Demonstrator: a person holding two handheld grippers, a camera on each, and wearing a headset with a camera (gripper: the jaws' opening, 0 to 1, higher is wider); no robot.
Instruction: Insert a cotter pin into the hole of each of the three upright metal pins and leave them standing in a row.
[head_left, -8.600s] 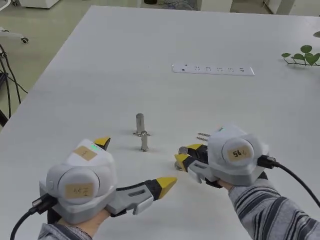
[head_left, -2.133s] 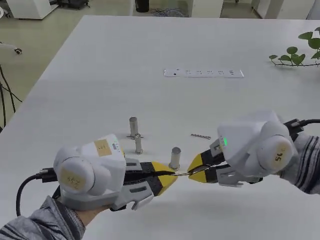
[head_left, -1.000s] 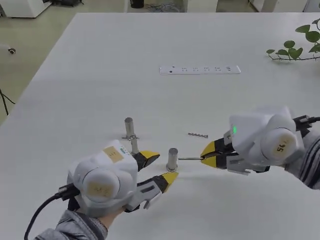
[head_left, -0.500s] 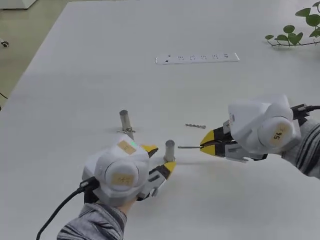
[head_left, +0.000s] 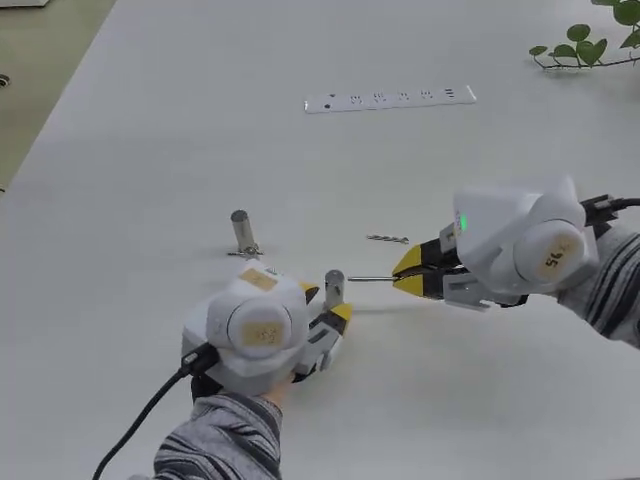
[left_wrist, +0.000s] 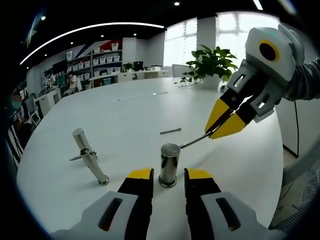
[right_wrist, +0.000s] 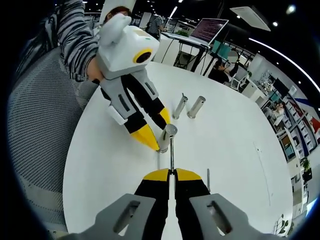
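Observation:
A short steel pin (head_left: 334, 287) stands upright near the table's front, and its base sits between the jaws of my left gripper (head_left: 326, 302), which are narrowly open with a small gap either side (left_wrist: 168, 175). My right gripper (head_left: 408, 272) is shut on a cotter pin (head_left: 372, 279) held level. The cotter pin's tip (right_wrist: 171, 145) nearly touches the steel pin's top (right_wrist: 168, 132). Two more steel pins (left_wrist: 80, 140) (left_wrist: 95, 167) stand to the left; the far one (head_left: 241, 230) carries a cotter pin through it.
A spare cotter pin (head_left: 387, 239) lies on the white table (head_left: 200, 130) behind the right gripper. A white power strip (head_left: 390, 98) lies further back, and plant leaves (head_left: 570, 50) reach in at the far right. The left gripper's cable (head_left: 150, 420) trails off the front edge.
My left gripper has slid up to the near pin and its jaws have narrowed around the base. The right gripper has brought the cotter pin closer to the pin's top.

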